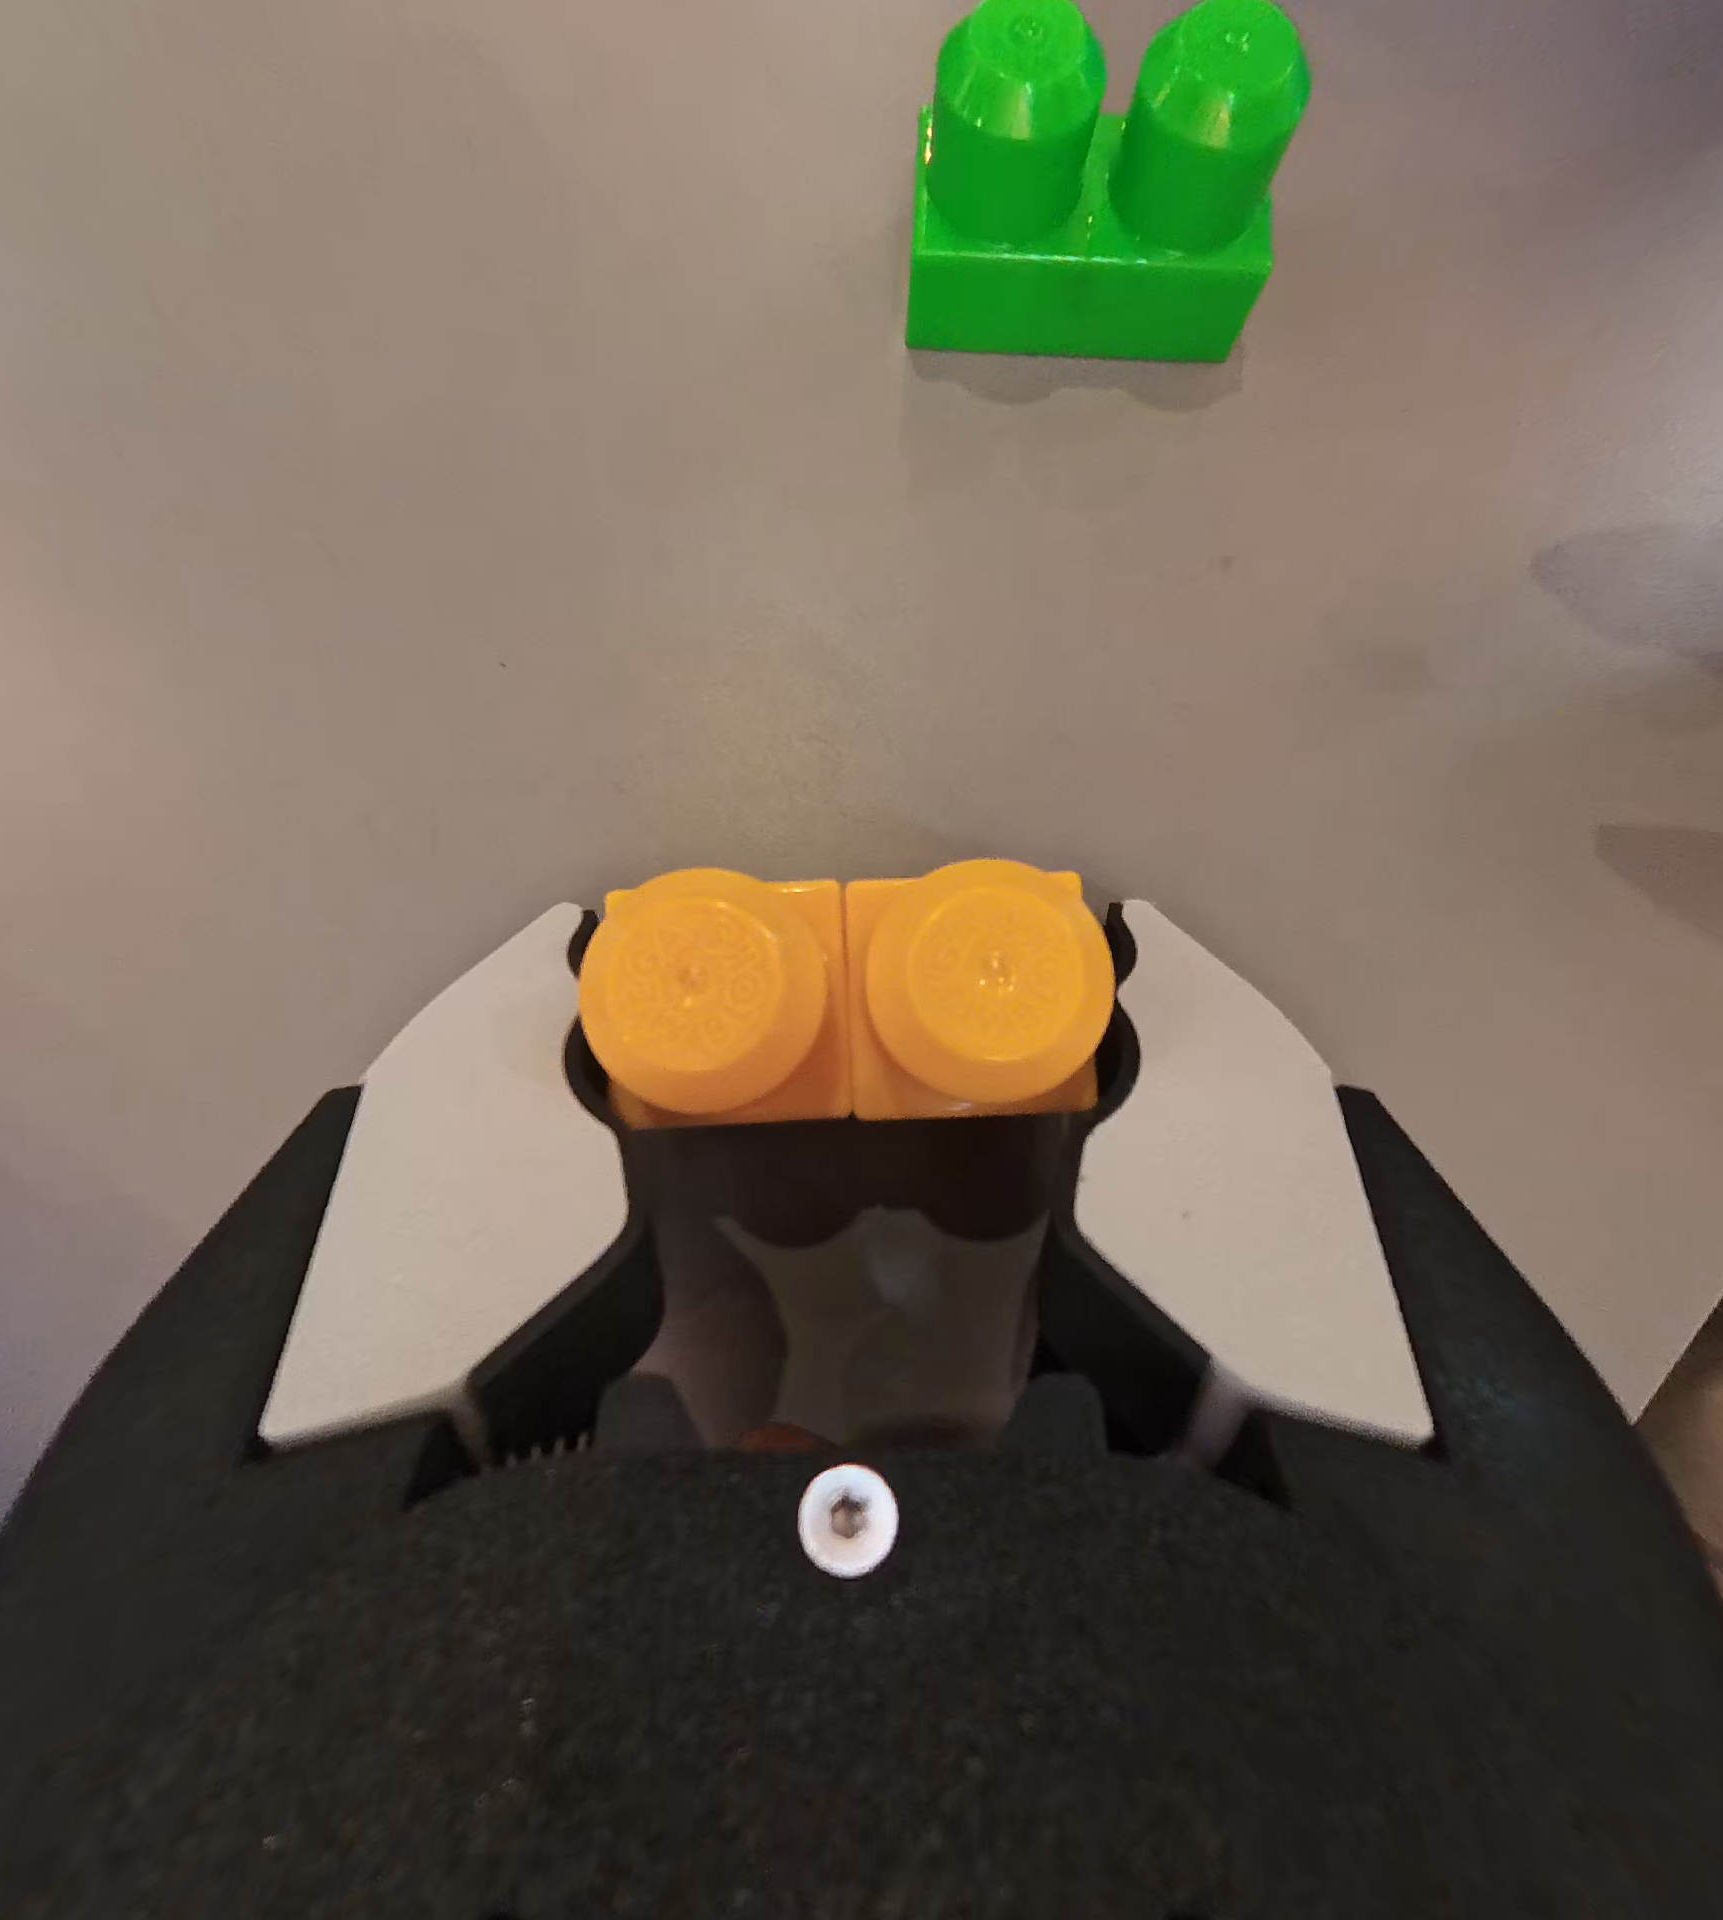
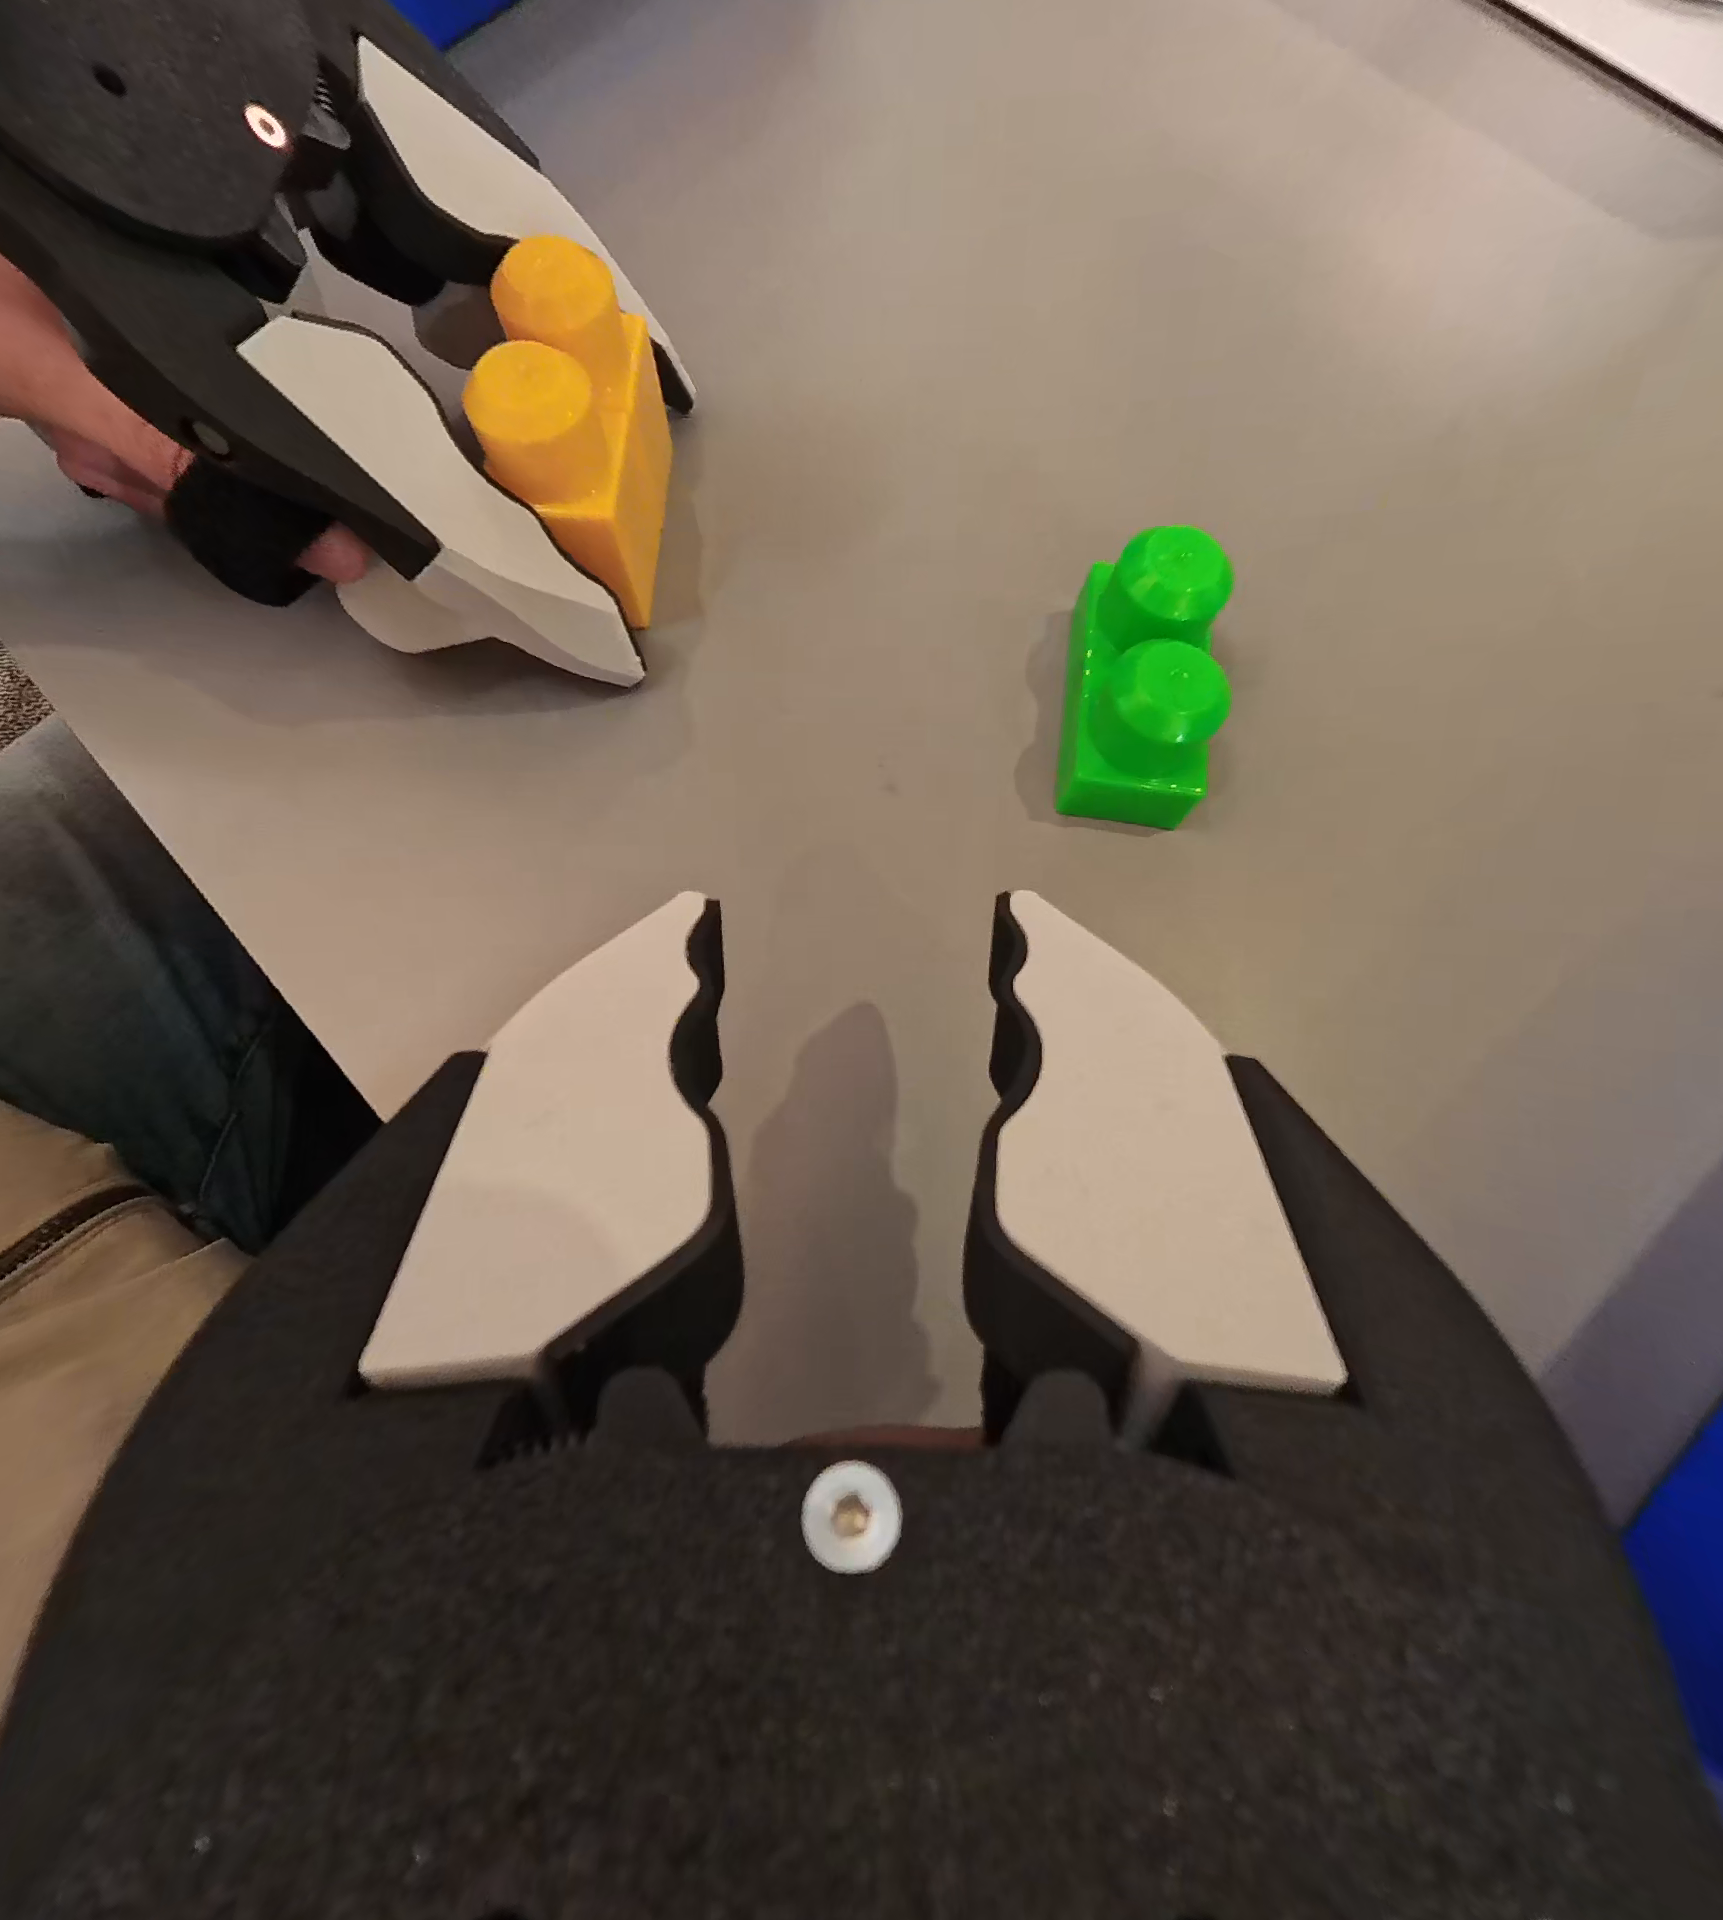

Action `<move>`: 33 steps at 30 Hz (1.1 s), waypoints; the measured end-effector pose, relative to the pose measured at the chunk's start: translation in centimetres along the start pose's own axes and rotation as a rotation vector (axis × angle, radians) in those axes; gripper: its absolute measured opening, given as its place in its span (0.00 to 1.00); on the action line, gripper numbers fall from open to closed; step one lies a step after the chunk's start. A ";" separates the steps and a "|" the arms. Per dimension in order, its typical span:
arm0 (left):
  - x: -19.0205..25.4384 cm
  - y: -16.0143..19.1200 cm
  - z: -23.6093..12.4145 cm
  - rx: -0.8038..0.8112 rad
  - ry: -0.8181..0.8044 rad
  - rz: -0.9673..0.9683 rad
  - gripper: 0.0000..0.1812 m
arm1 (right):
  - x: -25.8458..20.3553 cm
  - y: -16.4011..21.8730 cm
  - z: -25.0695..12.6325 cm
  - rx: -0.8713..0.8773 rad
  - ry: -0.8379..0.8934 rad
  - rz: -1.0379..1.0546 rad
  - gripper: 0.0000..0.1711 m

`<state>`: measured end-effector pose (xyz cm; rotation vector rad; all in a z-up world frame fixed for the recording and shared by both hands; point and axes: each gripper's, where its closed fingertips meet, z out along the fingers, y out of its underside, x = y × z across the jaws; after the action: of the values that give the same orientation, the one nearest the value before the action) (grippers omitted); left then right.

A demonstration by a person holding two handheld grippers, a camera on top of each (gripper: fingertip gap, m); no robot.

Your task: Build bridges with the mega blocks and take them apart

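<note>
Grey tabletop (image 2: 940, 312) fills most of both views, and its near edge is seen at the left of the right wrist view, where trouser legs (image 2: 26, 1195) and a patch of carpet show below it. Blue material is glimpsed at the right edge.

Next in size, the right gripper (image 2: 857, 914) is held low over the table with its jaws apart and nothing between them; only bare table is seen in the gap. It is judged to be waiting, aimed roughly toward the blocks.

To the left, the left gripper (image 2: 665, 530) is carried by a hand (image 2: 57, 395) and is closed on the yellow block (image 1: 844, 997), one finger on each end of it. The block is turned with its two studs pointing back toward the wrist camera, and its lower corner is at, or just above, the table. The end grip leaves the studs and the hollow underside free, presumably so another block can be joined.

Smallest, the green block (image 2: 1143, 686) lies alone on the table, well apart from the yellow one and untouched, studs slanting upward. No bridge is standing.
</note>
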<state>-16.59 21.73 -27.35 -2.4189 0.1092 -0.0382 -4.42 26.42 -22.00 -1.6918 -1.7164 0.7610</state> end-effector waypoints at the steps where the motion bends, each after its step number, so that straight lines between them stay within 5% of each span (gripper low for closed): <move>1: 0.0 0.0 0.0 0.000 0.001 0.002 0.50 | 0.0 0.0 0.0 0.000 0.001 0.001 0.29; 18: 0.4 -1.0 -1.2 0.057 0.008 0.052 0.49 | 1.5 -0.6 0.8 0.014 0.042 0.042 0.29; 27: 1.4 -1.9 -1.9 0.101 0.022 0.050 0.49 | 5.8 -0.2 5.9 -0.122 0.180 0.007 0.35; 33: 1.5 -1.9 -1.9 0.105 0.028 0.038 0.49 | 7.4 -0.1 7.8 -0.176 0.187 0.058 0.28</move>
<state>-15.12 21.73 -24.68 -2.3116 0.1617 -0.0597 -10.40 33.94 -26.85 -1.8740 -1.6501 0.4705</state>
